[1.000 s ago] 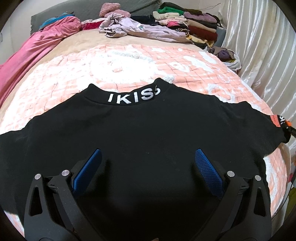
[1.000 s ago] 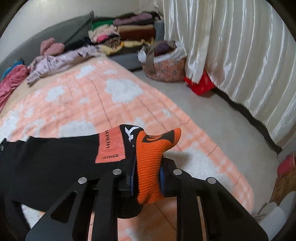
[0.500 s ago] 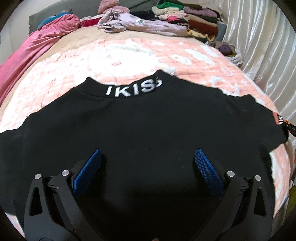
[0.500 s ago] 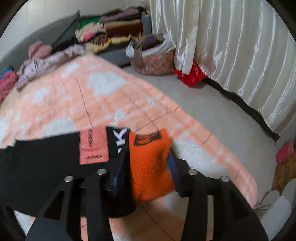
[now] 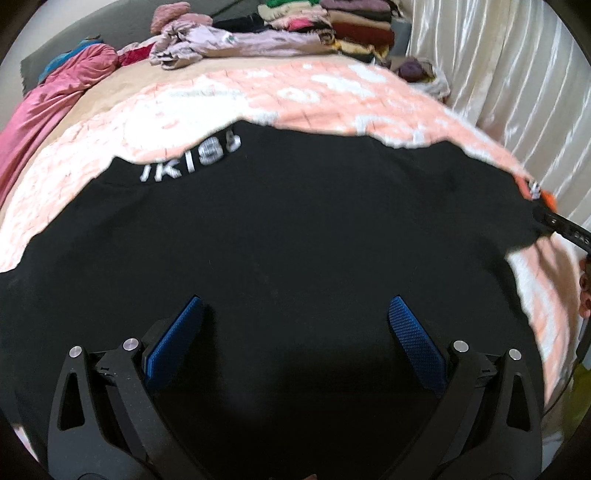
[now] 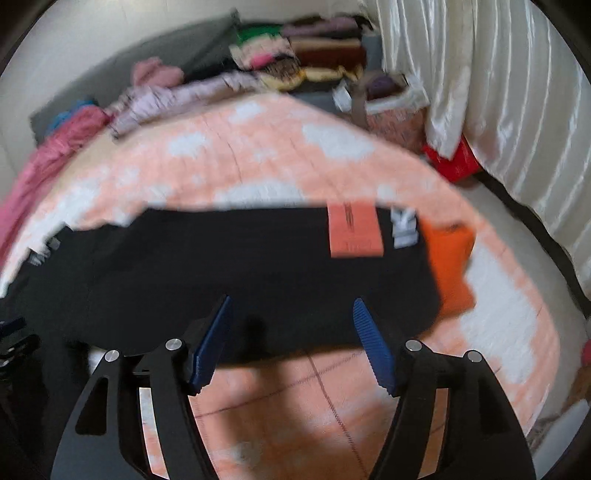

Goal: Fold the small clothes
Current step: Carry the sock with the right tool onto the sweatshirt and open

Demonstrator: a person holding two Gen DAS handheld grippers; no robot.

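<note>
A black sweatshirt [image 5: 295, 229] with white letters on its collar lies spread flat, back up, on the peach blanket [image 5: 229, 92]. My left gripper [image 5: 295, 310] is open and empty, low over the shirt's lower middle. In the right wrist view the shirt's right sleeve [image 6: 258, 266] lies flat, with an orange patch [image 6: 354, 232] and an orange cuff [image 6: 450, 266]. My right gripper [image 6: 291, 306] is open and empty, just near of the sleeve's lower edge. The right gripper's black frame also shows at the sleeve end in the left wrist view [image 5: 565, 229].
Stacked folded clothes [image 5: 343, 22] and a loose lilac garment [image 5: 221, 40] sit at the far end of the bed. A pink quilt [image 5: 48, 107] lies along the left. White curtains [image 6: 498, 110], a basket [image 6: 391, 110] and a red bag [image 6: 454, 162] stand on the right.
My right gripper has opened and let go of the orange cuff, then drawn back; the sleeve now lies flat. My left gripper has stayed open and shifted slightly over the shirt.
</note>
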